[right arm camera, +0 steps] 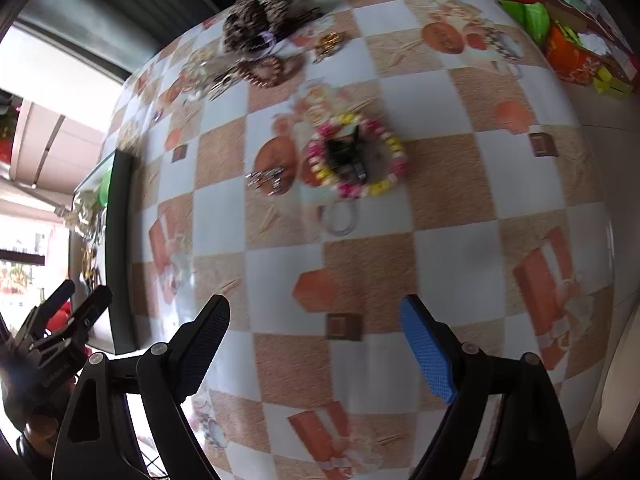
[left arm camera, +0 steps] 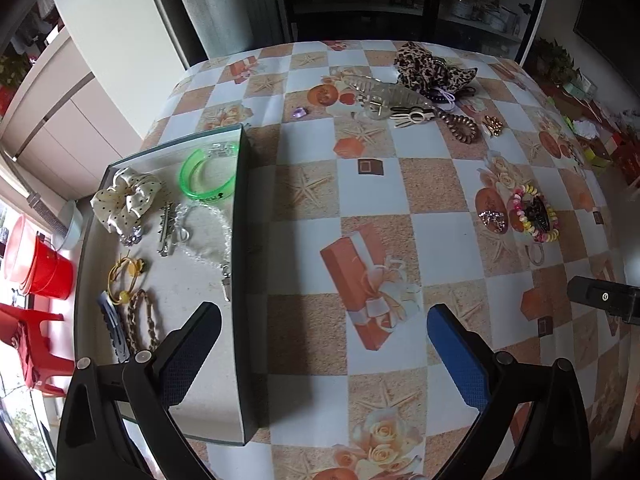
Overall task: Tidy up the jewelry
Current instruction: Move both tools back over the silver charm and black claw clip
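Observation:
A dark-rimmed tray (left arm camera: 240, 240) on the left holds a green bangle (left arm camera: 208, 176), a cream dotted scrunchie (left arm camera: 126, 200), a clear bead bracelet (left arm camera: 208, 236), yellow hair ties (left arm camera: 124, 276) and braided bands (left arm camera: 144, 320). My left gripper (left arm camera: 324, 344) is open and empty over the tray's right rim. My right gripper (right arm camera: 316, 340) is open and empty above the tablecloth. Ahead of it lie a coloured bead bracelet (right arm camera: 384, 184) around a black clip (right arm camera: 346, 156), a sparkly clip (right arm camera: 268, 180) and a small ring (right arm camera: 340, 220).
At the far side lie a leopard scrunchie (left arm camera: 428, 66), a large clear claw clip (left arm camera: 384, 96), a brown coil tie (left arm camera: 464, 126) and a gold brooch (left arm camera: 492, 126). Boxes clutter the right table edge (right arm camera: 576, 60). A red bucket (left arm camera: 48, 272) stands on the floor at the left.

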### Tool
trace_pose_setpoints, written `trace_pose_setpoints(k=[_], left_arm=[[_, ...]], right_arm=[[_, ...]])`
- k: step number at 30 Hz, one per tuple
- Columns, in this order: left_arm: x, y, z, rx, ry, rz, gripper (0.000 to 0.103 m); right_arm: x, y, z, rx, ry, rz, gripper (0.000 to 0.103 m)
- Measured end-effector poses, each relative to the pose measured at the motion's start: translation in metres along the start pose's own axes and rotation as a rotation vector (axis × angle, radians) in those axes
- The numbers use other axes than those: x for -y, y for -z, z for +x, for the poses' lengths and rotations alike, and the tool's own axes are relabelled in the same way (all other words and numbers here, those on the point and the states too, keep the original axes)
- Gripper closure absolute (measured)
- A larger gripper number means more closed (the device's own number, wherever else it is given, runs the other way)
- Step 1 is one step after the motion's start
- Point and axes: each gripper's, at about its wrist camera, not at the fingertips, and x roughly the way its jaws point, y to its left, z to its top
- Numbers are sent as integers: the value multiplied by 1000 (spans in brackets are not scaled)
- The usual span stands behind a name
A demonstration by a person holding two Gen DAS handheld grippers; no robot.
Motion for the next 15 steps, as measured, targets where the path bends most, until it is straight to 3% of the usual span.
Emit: trace_pose_setpoints(k=[10, 15], left_arm=[[36, -18, 22, -9, 28, 23, 0], [48, -27, 32, -4, 51, 30, 0]], right_arm=[[15, -31, -7, 68, -3, -39, 15], [10, -44, 0, 69, -28, -80, 33]])
